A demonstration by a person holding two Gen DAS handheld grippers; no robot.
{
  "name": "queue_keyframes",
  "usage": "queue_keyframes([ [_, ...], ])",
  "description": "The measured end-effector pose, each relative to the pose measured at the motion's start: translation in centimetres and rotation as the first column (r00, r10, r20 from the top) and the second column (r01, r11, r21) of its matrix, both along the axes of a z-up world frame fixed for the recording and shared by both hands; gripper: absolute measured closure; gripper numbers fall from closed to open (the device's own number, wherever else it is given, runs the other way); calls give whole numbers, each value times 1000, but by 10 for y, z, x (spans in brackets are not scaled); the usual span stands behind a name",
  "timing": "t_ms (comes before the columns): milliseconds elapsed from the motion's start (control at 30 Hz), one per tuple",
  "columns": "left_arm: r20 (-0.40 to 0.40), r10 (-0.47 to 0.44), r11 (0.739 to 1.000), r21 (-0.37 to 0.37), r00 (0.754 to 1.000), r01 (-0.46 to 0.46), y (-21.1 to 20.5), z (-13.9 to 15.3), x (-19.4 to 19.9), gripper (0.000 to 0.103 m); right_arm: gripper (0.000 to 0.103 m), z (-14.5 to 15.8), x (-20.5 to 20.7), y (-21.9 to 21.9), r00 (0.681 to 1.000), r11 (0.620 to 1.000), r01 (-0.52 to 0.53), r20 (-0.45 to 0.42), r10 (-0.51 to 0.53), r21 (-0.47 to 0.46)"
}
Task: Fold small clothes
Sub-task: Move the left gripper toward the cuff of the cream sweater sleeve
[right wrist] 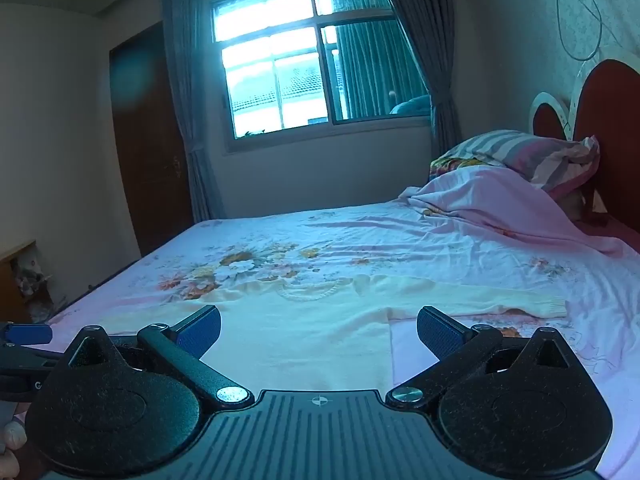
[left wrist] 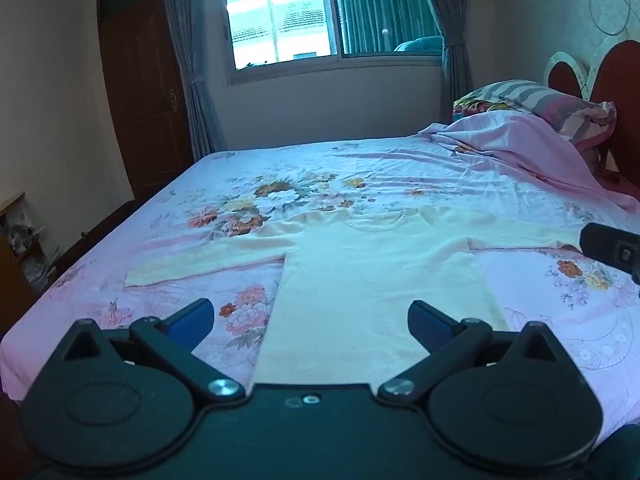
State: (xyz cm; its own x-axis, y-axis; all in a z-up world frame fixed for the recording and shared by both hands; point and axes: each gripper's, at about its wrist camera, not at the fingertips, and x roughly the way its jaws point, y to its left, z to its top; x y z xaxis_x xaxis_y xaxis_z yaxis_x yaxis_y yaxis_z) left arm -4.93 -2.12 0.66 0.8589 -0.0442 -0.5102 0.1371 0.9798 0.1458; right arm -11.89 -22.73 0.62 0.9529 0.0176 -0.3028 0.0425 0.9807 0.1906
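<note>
While the bed carried a floral sheet, the cream sweater lay flat on it with sleeves outspread, and the left gripper and right gripper hovered above its hem, both jaws wide and empty.

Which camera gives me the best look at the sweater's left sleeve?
The left wrist view: the sweater lies flat and its left sleeve shows whole, out to the cuff. In the right wrist view, the right gripper hides most of that sleeve.
</note>
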Motion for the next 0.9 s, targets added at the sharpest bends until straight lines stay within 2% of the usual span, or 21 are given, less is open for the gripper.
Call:
queue_keyframes([
  [200,-8,10,1000,-7,1000,-10,0,0,-1,1,0,0,-12,-3,1000,1000,-4,4,4,2],
  [367,-13,4,1000,-9,1000,-4,0,0,-1,1,0,-5,5,3,1000,1000,-1,8,1,4],
  [900,-43,23,1000,-17,999,-23,3,-7,7,1,0,-4,2,-4,1000,1000,0,-2,0,2],
])
